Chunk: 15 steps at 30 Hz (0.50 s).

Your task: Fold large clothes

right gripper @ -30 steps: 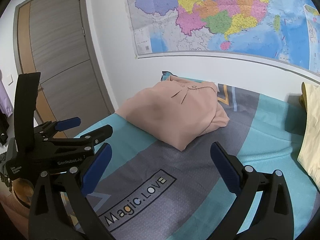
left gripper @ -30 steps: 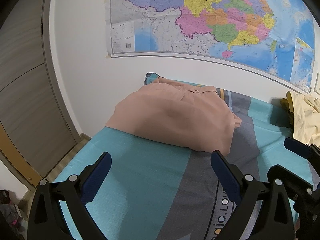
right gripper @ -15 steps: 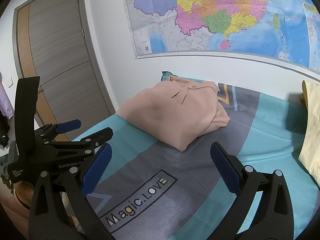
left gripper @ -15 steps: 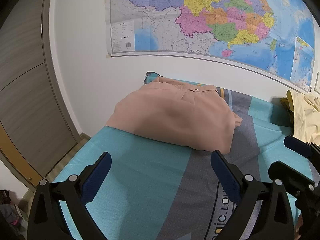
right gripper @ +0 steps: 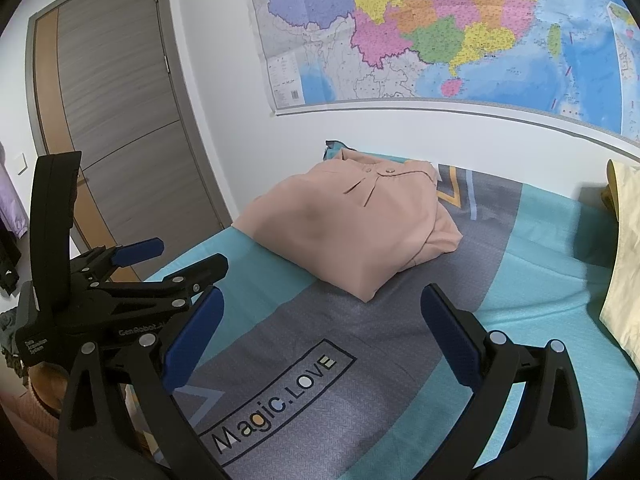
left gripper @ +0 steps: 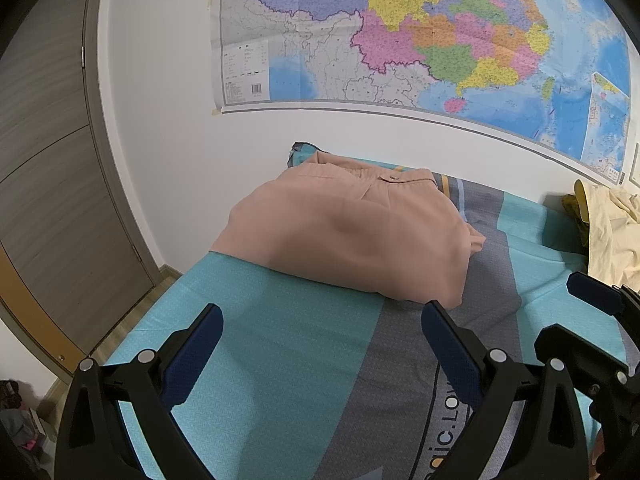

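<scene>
**Both grippers gaping above the bed, folded shirt ahead**

Far left of the left gripper (left gripper: 320, 332) is a grey door (left gripper: 44, 160), then a white wall with a map (left gripper: 420, 40) pinned high ahead of the tool. The left gripper's blue-padded jaws stand wide apart and hold nothing; they hang over the teal-and-grey sheet (left gripper: 288, 360). Ahead of it, between the lines of its two fingers and well beyond the tips, lies the pink shirt (left gripper: 352, 240), folded into a thick bundle at the wall end of the bed, its buttoned collar toward the wall. To the right of this gripper the right gripper (left gripper: 576, 312) shows at the frame edge, and past it a cream cloth (left gripper: 612, 232) is heaped.

From the right wrist, the left gripper (right gripper: 176, 256) sits just left of the right gripper (right gripper: 322, 320), whose jaws are likewise spread with nothing between them. The shirt (right gripper: 348, 224) lies ahead, apart from both tools. Printed lettering on the sheet (right gripper: 540, 248) lies under the right gripper; the cream cloth (right gripper: 624, 264) is to its right.
</scene>
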Tool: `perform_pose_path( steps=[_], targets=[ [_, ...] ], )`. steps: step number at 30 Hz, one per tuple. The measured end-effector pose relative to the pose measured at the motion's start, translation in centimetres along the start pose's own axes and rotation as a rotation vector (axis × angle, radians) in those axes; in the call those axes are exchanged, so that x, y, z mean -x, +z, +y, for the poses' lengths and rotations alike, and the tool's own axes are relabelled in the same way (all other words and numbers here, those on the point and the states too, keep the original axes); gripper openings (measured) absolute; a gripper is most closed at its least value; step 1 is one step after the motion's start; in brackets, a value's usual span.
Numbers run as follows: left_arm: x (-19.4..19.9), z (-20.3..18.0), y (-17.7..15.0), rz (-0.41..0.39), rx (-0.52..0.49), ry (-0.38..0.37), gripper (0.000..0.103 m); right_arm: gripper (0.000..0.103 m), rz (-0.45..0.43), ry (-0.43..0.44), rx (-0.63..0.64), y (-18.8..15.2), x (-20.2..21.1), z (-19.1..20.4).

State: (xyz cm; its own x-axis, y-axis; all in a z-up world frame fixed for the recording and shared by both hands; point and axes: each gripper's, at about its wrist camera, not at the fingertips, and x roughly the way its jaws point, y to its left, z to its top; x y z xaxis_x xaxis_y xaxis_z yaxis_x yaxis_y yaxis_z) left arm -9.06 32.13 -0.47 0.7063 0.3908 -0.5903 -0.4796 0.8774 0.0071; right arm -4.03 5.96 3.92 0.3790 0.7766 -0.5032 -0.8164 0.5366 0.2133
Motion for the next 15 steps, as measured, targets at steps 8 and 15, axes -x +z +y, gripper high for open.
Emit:
perform_pose_path(
  steps=[8,15],
  targets=[
    [-0.2,-0.03,0.0,0.005,-0.002,-0.003,0.096,0.097,0.006,0.002,0.0,0.04,-0.27,0.11],
    [-0.3,0.0,-0.12,0.009,-0.001,-0.004,0.096,0.097,0.008,0.004,-0.003,-0.04,-0.28,0.23]
  ],
)
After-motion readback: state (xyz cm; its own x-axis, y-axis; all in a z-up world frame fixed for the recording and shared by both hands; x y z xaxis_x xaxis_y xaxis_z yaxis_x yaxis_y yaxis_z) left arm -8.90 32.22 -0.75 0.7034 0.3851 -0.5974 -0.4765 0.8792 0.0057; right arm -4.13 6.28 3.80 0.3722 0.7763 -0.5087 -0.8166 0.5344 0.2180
